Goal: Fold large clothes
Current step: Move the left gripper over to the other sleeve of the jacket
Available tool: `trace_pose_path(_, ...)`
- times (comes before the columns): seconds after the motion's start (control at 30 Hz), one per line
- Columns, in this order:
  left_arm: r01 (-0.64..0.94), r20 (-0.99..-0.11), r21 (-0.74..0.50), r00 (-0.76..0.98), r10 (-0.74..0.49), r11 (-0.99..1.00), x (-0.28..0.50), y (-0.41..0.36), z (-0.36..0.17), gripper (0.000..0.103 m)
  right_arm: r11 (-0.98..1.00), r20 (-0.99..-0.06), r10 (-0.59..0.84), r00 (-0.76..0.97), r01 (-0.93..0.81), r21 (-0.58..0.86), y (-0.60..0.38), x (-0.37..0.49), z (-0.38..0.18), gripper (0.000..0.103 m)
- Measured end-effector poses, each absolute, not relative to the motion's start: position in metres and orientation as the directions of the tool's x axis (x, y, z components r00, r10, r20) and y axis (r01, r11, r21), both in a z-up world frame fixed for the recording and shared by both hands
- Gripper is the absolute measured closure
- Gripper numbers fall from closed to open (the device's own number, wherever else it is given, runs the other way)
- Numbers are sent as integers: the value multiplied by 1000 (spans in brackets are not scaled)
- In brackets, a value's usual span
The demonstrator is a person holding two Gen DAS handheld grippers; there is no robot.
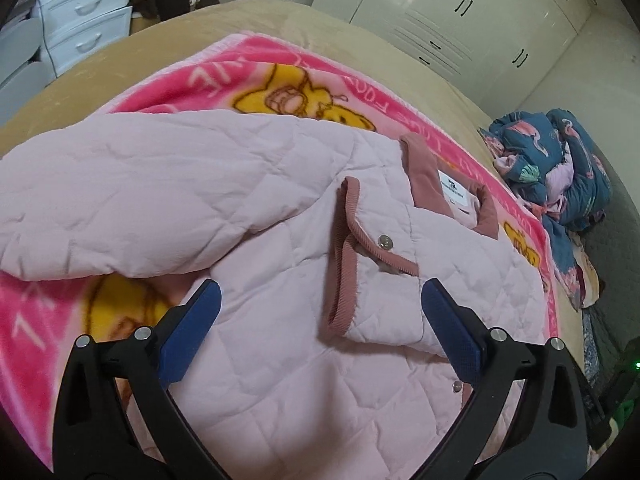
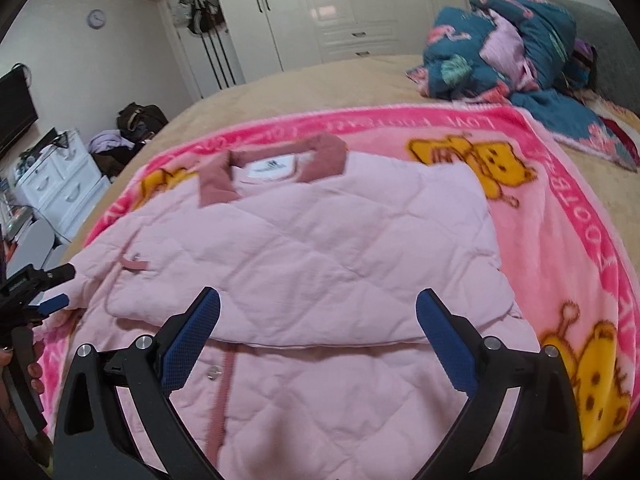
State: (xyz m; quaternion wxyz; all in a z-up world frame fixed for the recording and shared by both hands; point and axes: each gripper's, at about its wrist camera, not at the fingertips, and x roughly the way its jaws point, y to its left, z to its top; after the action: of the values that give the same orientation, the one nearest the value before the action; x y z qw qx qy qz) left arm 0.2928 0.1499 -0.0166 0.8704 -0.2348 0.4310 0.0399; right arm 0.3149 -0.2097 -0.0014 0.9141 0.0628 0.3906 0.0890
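Observation:
A pale pink quilted jacket (image 1: 280, 208) with a dusty-rose collar (image 1: 424, 176) lies on a pink cartoon-bear blanket (image 1: 248, 76). One sleeve is folded across its front, and the ribbed cuff (image 1: 348, 248) rests near the snap placket. My left gripper (image 1: 320, 292) hovers open above that cuff with nothing between its blue pads (image 1: 192, 332). In the right wrist view the jacket (image 2: 300, 248) has its right side folded inward, collar (image 2: 276, 164) at the far end. My right gripper (image 2: 318, 299) stands open over the fold, empty. The left gripper (image 2: 60, 288) shows at the left edge.
The blanket (image 2: 560, 216) covers a beige bed (image 2: 304, 84). A crumpled teal flamingo quilt (image 2: 512, 40) lies at the bed's head. White wardrobes (image 2: 340, 12) line the far wall; white drawers (image 2: 56, 184) and piled clothes (image 2: 120, 140) stand beside the bed. A hand (image 2: 34, 372) holds the left gripper's handle.

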Motion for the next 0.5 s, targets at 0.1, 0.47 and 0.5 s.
trace_pose_path(0.1,-278,-768,-355,631,-109,893,286,153,-11,9,973,-684,231,692,-143,183,-198,308,9,5)
trace_pose_path(0.47,-329,-735,-320,678,-14,888,257,177,15,9,961,-642,277,715,-221,169,-161,292,39,5)
trace_pose_path(0.5,-334,-730,-319,684,-5,887,254,180,17,9,959,-639,281,716,-229,166,-158,290,42,5)
